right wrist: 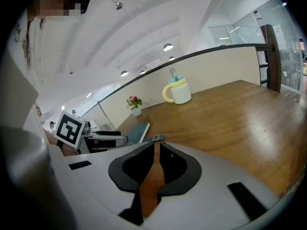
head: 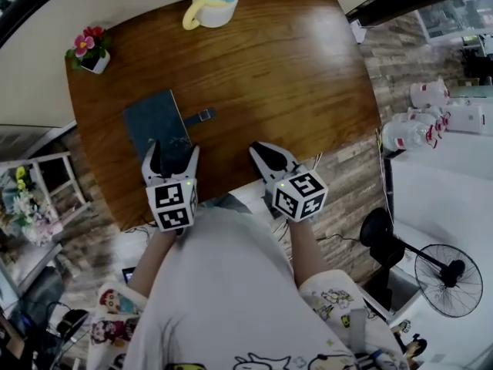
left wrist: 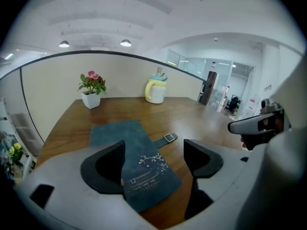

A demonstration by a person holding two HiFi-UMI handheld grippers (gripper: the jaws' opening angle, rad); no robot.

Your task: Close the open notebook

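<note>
A dark teal notebook (head: 158, 122) lies flat on the wooden table (head: 293, 75) with its cover down and its clasp strap (head: 200, 116) sticking out to the right. My left gripper (head: 172, 151) is open and hovers over the notebook's near end. In the left gripper view the embossed cover (left wrist: 139, 162) runs between the wide-apart jaws, nearer the left one. My right gripper (head: 260, 149) is at the table's near edge, right of the notebook, shut with nothing in it. The right gripper view shows only a thin slit between its pads, with the notebook (right wrist: 136, 132) to the left.
A potted flower (head: 92, 52) stands at the table's far left corner and a pale jug with a yellow handle (head: 214, 2) at the far edge. Off the table to the right are white appliances (head: 431, 114) and a floor fan (head: 447, 272).
</note>
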